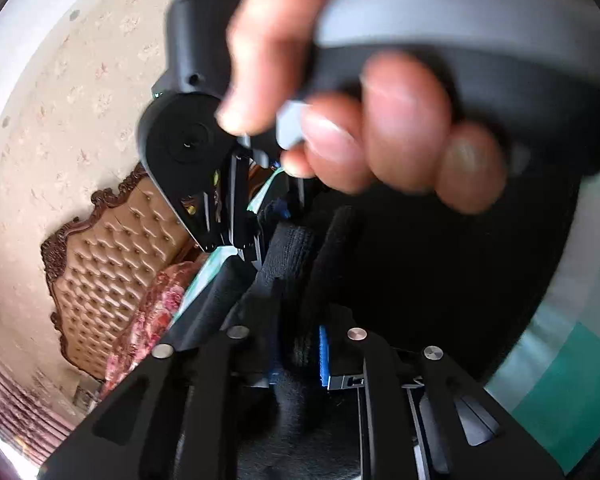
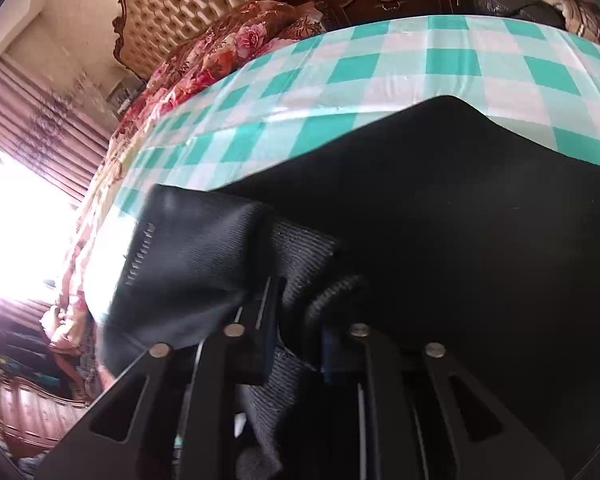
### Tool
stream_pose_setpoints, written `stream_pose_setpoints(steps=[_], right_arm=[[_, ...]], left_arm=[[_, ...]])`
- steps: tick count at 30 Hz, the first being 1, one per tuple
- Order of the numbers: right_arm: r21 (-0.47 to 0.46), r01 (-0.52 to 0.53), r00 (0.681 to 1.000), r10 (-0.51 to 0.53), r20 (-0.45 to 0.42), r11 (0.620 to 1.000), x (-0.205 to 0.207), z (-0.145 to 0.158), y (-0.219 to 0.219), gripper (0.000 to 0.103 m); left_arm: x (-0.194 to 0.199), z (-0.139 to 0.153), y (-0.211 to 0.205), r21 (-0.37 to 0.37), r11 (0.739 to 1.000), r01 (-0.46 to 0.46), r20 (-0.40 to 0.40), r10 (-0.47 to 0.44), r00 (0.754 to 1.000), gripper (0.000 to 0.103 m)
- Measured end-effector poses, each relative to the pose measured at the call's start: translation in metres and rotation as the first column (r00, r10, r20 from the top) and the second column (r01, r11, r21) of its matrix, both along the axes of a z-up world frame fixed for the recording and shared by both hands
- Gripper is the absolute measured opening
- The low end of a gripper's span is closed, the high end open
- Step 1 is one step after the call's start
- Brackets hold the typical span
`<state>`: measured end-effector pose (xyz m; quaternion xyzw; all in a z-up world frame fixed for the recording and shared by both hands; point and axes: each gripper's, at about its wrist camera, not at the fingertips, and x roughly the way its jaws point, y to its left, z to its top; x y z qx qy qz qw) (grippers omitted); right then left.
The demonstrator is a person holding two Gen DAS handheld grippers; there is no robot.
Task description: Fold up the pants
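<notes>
Jaws of both grippers pinch the black pants (image 2: 460, 208) between them.

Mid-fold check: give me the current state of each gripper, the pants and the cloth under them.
Left gripper: closed on the pants' ribbed black band.
Right gripper: closed on ribbed black fabric.
Pants: black, bunched at both grippers, the rest spread on the checked cloth.
Checked cloth: spread flat, partly covered by the pants.
Hand: wrapped around the other gripper's handle.
</notes>
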<state>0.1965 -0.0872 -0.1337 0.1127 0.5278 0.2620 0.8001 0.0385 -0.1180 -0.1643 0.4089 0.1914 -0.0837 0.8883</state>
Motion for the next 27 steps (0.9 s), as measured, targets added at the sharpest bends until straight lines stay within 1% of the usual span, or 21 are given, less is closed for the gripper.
stream_pose_setpoints(steps=[1, 4, 5, 6, 7, 8, 9, 11, 12, 13, 14, 15, 16, 18, 20, 21, 22, 23, 25, 26, 27], right_arm=[[-0.018, 0.004, 1.0, -0.003, 0.011, 1.0, -0.001, 0.0, 0.0, 0.024], [-0.09, 0.015, 0.999, -0.011, 0.053, 0.996, -0.006, 0.001, 0.004, 0.037], [-0.1, 0.019, 0.998, -0.013, 0.06, 0.995, -0.007, 0.002, 0.004, 0.041], [-0.124, 0.027, 0.997, -0.017, 0.076, 0.992, -0.01, 0.006, 0.003, 0.043], [-0.156, 0.046, 0.995, -0.03, 0.1, 0.987, -0.013, 0.011, 0.002, 0.049], [-0.177, 0.065, 0.992, -0.044, 0.122, 0.982, -0.016, 0.015, 0.0, 0.053], [-0.197, 0.11, 0.984, -0.079, 0.158, 0.974, -0.02, 0.024, -0.005, 0.055], [-0.216, 0.185, 0.965, -0.136, 0.226, 0.959, -0.032, 0.042, -0.016, 0.063], [-0.199, 0.209, 0.952, -0.153, 0.264, 0.958, -0.04, 0.054, -0.019, 0.063], [-0.181, 0.208, 0.948, -0.152, 0.279, 0.961, -0.046, 0.061, -0.019, 0.063], [-0.151, 0.192, 0.946, -0.142, 0.293, 0.97, -0.057, 0.07, -0.013, 0.063], [-0.141, 0.181, 0.944, -0.132, 0.302, 0.973, -0.064, 0.074, -0.006, 0.063], [-0.141, 0.162, 0.941, -0.11, 0.321, 0.977, -0.074, 0.077, 0.006, 0.066], [-0.166, 0.133, 0.93, -0.065, 0.362, 0.977, -0.087, 0.077, 0.03, 0.073], [-0.217, 0.131, 0.918, -0.036, 0.395, 0.967, -0.096, 0.068, 0.051, 0.075], [-0.256, 0.115, 0.925, -0.01, 0.38, 0.96, -0.097, 0.055, 0.064, 0.075], [-0.274, 0.099, 0.931, 0.008, 0.366, 0.956, -0.098, 0.049, 0.072, 0.074], [-0.313, 0.091, 0.934, 0.028, 0.356, 0.945, -0.097, 0.037, 0.079, 0.073], [-0.404, 0.122, 0.941, 0.023, 0.336, 0.907, -0.092, 0.014, 0.084, 0.072], [-0.409, 0.128, 0.943, 0.017, 0.333, 0.904, -0.092, 0.004, 0.083, 0.072], [-0.41, 0.139, 0.929, 0.025, 0.37, 0.901, -0.097, 0.001, 0.084, 0.072]], left_arm=[[-0.001, 0.008, 0.004, -0.041, 0.999, 0.003, -0.024, -0.004, 1.0, 0.026], [-0.013, 0.033, 0.022, -0.171, 0.985, -0.005, -0.074, -0.007, 0.997, 0.034], [-0.018, 0.04, 0.031, -0.218, 0.976, -0.012, -0.087, -0.007, 0.996, 0.038], [-0.028, 0.052, 0.048, -0.293, 0.956, -0.026, -0.106, -0.005, 0.994, 0.04], [-0.034, 0.061, 0.059, -0.34, 0.939, -0.045, -0.109, 0.008, 0.994, 0.04], [-0.045, 0.074, 0.084, -0.411, 0.908, -0.079, -0.107, 0.038, 0.994, 0.042], [-0.054, 0.084, 0.105, -0.456, 0.884, -0.104, -0.1, 0.065, 0.993, 0.043], [-0.063, 0.098, 0.144, -0.51, 0.843, -0.168, -0.086, 0.145, 0.986, 0.043], [-0.065, 0.101, 0.167, -0.544, 0.813, -0.209, -0.104, 0.182, 0.978, 0.04], [-0.065, 0.102, 0.181, -0.572, 0.785, -0.237, -0.124, 0.203, 0.971, 0.037], [-0.061, 0.1, 0.204, -0.605, 0.741, -0.292, -0.169, 0.238, 0.956, 0.025], [-0.056, 0.097, 0.22, -0.622, 0.708, -0.336, -0.211, 0.262, 0.942, 0.017], [-0.052, 0.096, 0.234, -0.646, 0.674, -0.358, -0.235, 0.271, 0.933, 0.016], [-0.047, 0.096, 0.25, -0.691, 0.623, -0.365, -0.262, 0.255, 0.931, 0.016], [-0.039, 0.093, 0.258, -0.705, 0.611, -0.359, -0.277, 0.229, 0.933, 0.015], [-0.029, 0.087, 0.262, -0.701, 0.609, -0.371, -0.312, 0.206, 0.927, 0.015], [-0.021, 0.067, 0.258, -0.676, 0.605, -0.421, -0.396, 0.183, 0.9, 0.015], [-0.014, 0.052, 0.261, -0.647, 0.607, -0.461, -0.441, 0.195, 0.876, 0.015], [-0.022, 0.044, 0.258, -0.632, 0.632, -0.448, -0.416, 0.211, 0.884, 0.015], [-0.024, 0.045, 0.254, -0.62, 0.644, -0.448, -0.422, 0.208, 0.882, 0.015], [-0.025, 0.048, 0.254, -0.615, 0.645, -0.453, -0.433, 0.204, 0.878, 0.016]])
